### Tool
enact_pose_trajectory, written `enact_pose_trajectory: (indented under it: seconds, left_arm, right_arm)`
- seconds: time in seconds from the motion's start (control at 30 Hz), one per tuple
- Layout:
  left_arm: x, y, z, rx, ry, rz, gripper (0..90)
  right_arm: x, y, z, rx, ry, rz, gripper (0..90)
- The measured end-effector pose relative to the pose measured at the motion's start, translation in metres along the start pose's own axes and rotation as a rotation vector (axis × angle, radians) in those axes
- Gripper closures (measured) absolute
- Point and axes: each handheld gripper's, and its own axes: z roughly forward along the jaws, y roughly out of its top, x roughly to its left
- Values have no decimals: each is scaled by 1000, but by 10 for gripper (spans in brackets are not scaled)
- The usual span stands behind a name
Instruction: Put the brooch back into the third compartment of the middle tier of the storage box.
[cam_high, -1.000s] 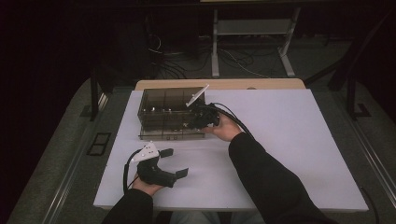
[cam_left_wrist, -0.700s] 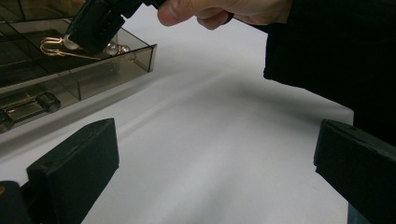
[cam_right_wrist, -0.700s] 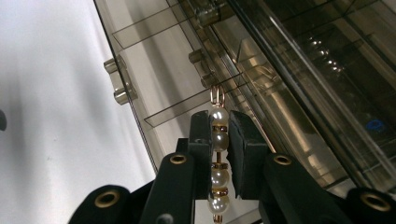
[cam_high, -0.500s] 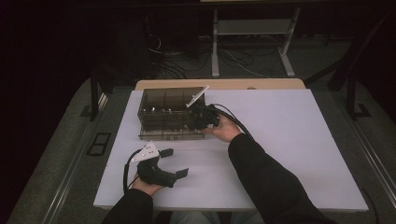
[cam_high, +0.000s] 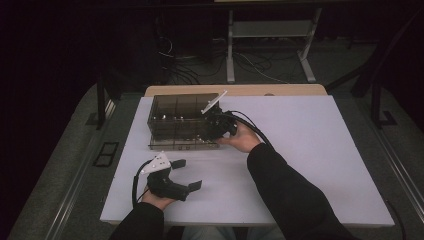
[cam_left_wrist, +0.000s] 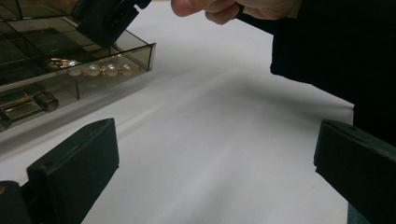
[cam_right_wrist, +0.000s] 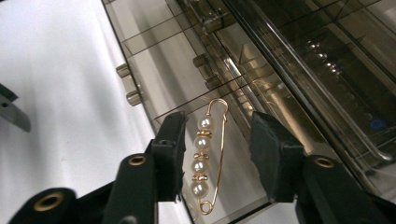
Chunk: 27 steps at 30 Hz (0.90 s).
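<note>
— Smoked plastic organiser box (cam_high: 182, 122), upper centre of the high view, on the white table (cam_high: 320, 150). Where are your grippers?

— My right gripper (cam_high: 217, 127) sits at the box's right end, centre of frame. My left gripper (cam_high: 182, 174) is low and left of centre on the bare table, well apart from the box.

— Fingers?

— In the right gripper view my right jaws stand apart on either side of a gold pin with four pearls (cam_right_wrist: 205, 161); neither pad touches it. The pin lies in an open tray compartment at the lower centre of that view. Left jaws are spread wide, nothing between them but white surface.

— Anything else noted?

— In the left gripper view, upper left, the tray (cam_left_wrist: 109, 70) juts from the box with the pearls inside; my right hand (cam_left_wrist: 229, 7) shows at the top edge.
</note>
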Motion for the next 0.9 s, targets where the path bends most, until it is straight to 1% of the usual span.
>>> enact_pose_trajectory:
  seconds: [0.07, 0.1, 0.17, 0.33, 0.5, 0.6, 0.73, 0.8, 0.87, 0.9]
  left_arm:
    - [0, 0, 0, 1, 0, 0, 0]
    - [0, 0, 0, 1, 0, 0, 0]
    - [0, 0, 0, 1, 0, 0, 0]
    - [-1, 0, 0, -1, 0, -3, 0]
    - [0, 0, 0, 6, 0, 3, 0]
    - [0, 0, 1, 6, 0, 1, 0]
    - [0, 0, 1, 4, -2, -3, 0]
    - [0, 0, 1, 5, -1, -3, 0]
    - [0, 0, 1, 5, -2, -2, 0]
    - [0, 0, 1, 6, -1, 0, 0]
  right_arm:
    - [0, 0, -2, -8, 5, -6, 499]
    - [1, 0, -4, -8, 4, -1, 487]
    - [1, -1, -6, -15, 9, -6, 440]
    - [4, -4, -15, -27, 23, 1, 353]
    - [5, -8, -24, -45, 27, 3, 275]
    - [6, -10, -29, -59, 27, 7, 205]
    - [8, -13, -36, -91, 34, 28, 156]
    - [8, -15, -40, -102, 17, 25, 125]
    - [9, -17, -43, -110, 24, 34, 117]
    - [9, -19, -44, -111, 22, 41, 94]
